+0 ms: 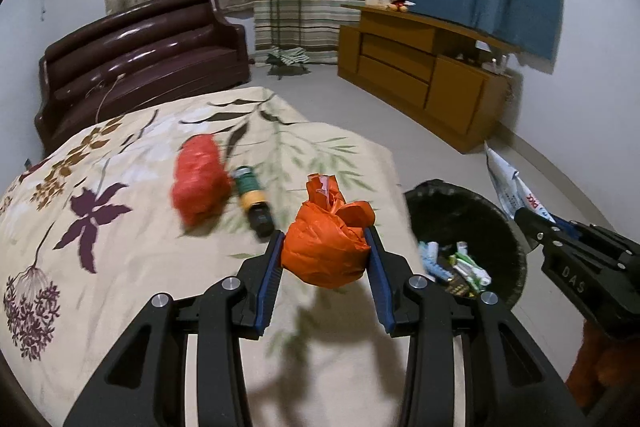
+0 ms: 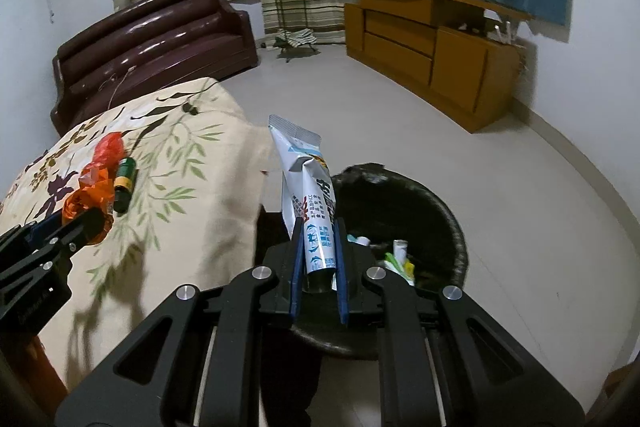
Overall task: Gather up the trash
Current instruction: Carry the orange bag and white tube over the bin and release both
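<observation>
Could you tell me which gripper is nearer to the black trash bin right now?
Right. The right gripper, shut on a white packet, hangs at the black trash bin; the left gripper, holding an orange wad, is over the bedspread beside it.

Orange bag, black bin, floral bedspread (purple, brown blooms)
</observation>
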Tool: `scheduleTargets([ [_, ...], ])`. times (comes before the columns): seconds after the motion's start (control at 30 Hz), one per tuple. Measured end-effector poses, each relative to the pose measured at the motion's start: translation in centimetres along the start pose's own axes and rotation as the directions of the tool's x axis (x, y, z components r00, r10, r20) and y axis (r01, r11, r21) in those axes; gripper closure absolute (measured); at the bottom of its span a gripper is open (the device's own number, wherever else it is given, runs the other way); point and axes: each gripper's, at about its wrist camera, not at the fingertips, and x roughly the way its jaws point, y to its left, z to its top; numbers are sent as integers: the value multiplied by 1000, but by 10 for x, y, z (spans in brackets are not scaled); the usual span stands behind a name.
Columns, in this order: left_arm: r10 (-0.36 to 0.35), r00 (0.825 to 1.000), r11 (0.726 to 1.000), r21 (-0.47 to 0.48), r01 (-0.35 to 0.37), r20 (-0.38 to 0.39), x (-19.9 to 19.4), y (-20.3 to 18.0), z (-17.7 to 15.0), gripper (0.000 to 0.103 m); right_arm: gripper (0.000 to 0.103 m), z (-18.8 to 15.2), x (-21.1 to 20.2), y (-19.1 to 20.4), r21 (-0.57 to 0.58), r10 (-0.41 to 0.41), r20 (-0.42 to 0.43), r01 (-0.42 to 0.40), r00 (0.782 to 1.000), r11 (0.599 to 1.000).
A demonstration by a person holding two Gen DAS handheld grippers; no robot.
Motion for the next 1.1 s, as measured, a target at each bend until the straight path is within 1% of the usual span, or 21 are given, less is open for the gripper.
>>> scheduleTargets([
  [0.2,-29,1000,999,40,29,5,9,-31,5,63,90,-4,1,-21,32,-20,1,20,1000,999],
  [0.4,-42,999,997,65,42,2,21,-53,11,63,90,-4,5,-37,58,-42,6,41,999,997],
  [0.77,-40,999,993,107,42,-21,48,-82,18,63,90,-3,29,-56,85,-68,-18,69,998,994],
  [0.97,-42,999,991,127,44,-17,59,-94,25,63,89,-1,36,-62,95,-84,-13,85,996,992],
  [1.07,-37,999,991,130,39,-18,63,-95,26,62,87,0,41,-68,110,-91,-11,92,996,990],
  [1.1,-35,999,991,129,37,-19,63,-95,25,62,82,1,43,-70,119,-94,-9,95,996,988],
])
